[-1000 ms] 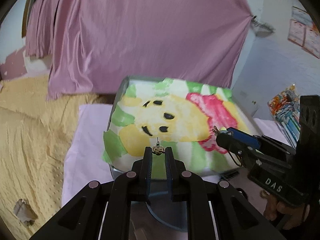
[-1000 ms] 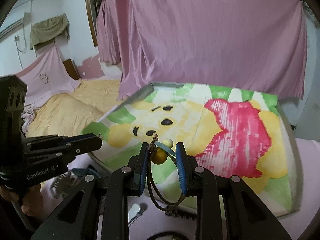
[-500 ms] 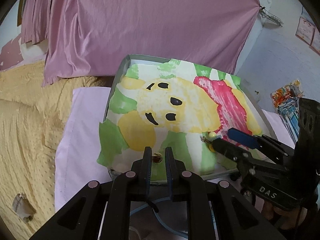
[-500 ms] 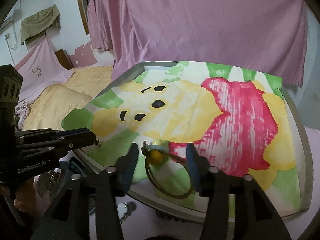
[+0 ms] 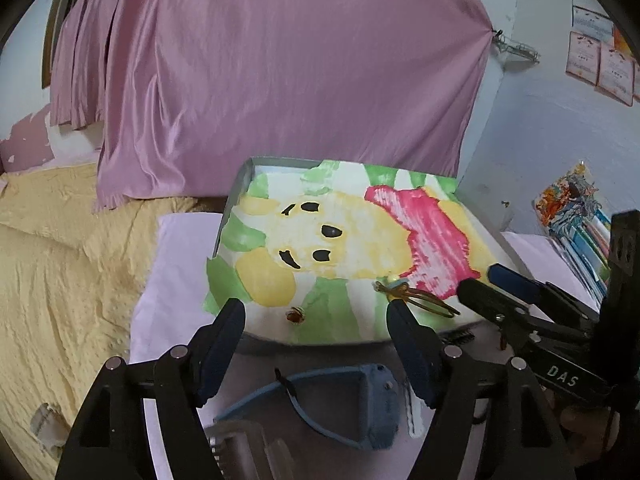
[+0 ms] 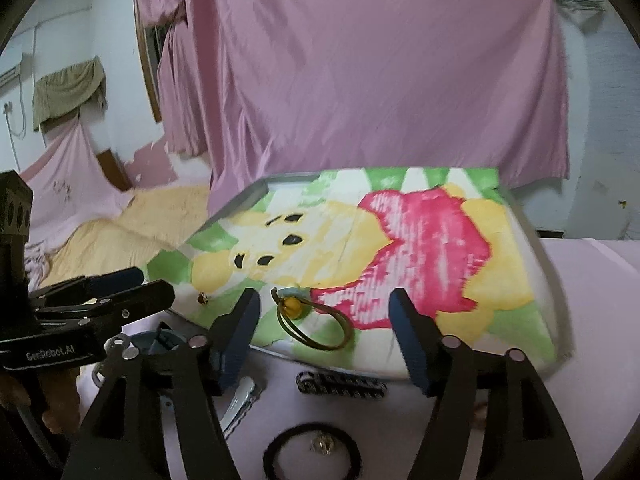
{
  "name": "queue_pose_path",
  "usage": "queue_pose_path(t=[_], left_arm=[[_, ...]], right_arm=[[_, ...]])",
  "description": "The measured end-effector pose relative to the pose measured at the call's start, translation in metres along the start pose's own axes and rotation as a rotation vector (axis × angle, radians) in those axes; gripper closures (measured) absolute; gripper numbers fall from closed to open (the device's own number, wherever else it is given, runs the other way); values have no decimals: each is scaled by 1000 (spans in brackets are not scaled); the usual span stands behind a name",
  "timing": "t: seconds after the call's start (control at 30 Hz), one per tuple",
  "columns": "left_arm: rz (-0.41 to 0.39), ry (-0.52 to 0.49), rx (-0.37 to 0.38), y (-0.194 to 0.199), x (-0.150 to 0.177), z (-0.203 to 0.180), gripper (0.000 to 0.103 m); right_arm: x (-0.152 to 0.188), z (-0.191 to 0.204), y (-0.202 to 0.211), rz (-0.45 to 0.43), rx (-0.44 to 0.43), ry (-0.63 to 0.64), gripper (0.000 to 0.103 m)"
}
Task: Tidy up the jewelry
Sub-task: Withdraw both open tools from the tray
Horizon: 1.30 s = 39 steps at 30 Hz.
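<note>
Here a small amber earring [image 5: 295, 315] lies on the cartoon-bear tray [image 5: 240, 184] near its front edge, and an olive hair tie with a yellow bead [image 6: 294, 305] rests just to its right. The left gripper [image 5: 316, 320] and right gripper [image 6: 325, 312] both hang spread wide, holding nothing, touching neither piece.

- A small gold earring [image 5: 295, 315] lies on the green front edge of the cartoon-printed tray [image 5: 240, 184].
- A brown hair tie [image 6: 316, 322] with a yellow bead and pale blue bow lies flat on the tray, well apart from the earring.
</note>
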<state>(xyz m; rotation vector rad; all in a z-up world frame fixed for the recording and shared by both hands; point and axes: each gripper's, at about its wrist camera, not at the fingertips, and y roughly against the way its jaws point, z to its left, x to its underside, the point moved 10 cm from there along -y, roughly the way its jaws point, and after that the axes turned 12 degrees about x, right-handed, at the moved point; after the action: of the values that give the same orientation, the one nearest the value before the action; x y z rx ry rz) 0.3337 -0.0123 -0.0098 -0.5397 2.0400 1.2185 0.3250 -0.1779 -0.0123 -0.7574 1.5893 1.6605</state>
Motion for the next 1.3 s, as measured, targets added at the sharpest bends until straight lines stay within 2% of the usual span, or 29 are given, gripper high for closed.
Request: queue_pose_path(t=[0.07,0.13,0.17,0.3,0.37,0.47,0.67,0.83,1.2,1.23,1.3], left_arm=[[-35,-1,3,10,1,-2,27],[-87,-11,-6,24,2,-2,14],[-111,-15,-12,30,3,-3,11],[-249,-39,-35,66,6,-3,0],[-295,-44,-47,79,11,-1,0],[-321,-47,-59,93,21,2,0],[-339,-45,-76,113,44,15,0],[-322,-37,-84,116,58,24,0],[-168,31,-78,90,80,36,0],[-152,37,-71,87,82,36,0],[-116,56,-59,80,84,38,0]], right_arm=[[1,-4,11,-35,12,-10,29],[2,-8,25,-83,35,-19,20],[3,-9,32,-103,45,-22,15],[8,-8,58,-185,75,-30,11],[13,-5,70,-218,90,-25,8],[15,-1,91,-288,115,-4,8],[31,12,105,-280,131,35,7],[48,20,107,-243,123,72,7],[70,18,78,-81,124,98,8],[71,18,75,-57,120,101,11],[72,19,66,-1,109,114,23]])
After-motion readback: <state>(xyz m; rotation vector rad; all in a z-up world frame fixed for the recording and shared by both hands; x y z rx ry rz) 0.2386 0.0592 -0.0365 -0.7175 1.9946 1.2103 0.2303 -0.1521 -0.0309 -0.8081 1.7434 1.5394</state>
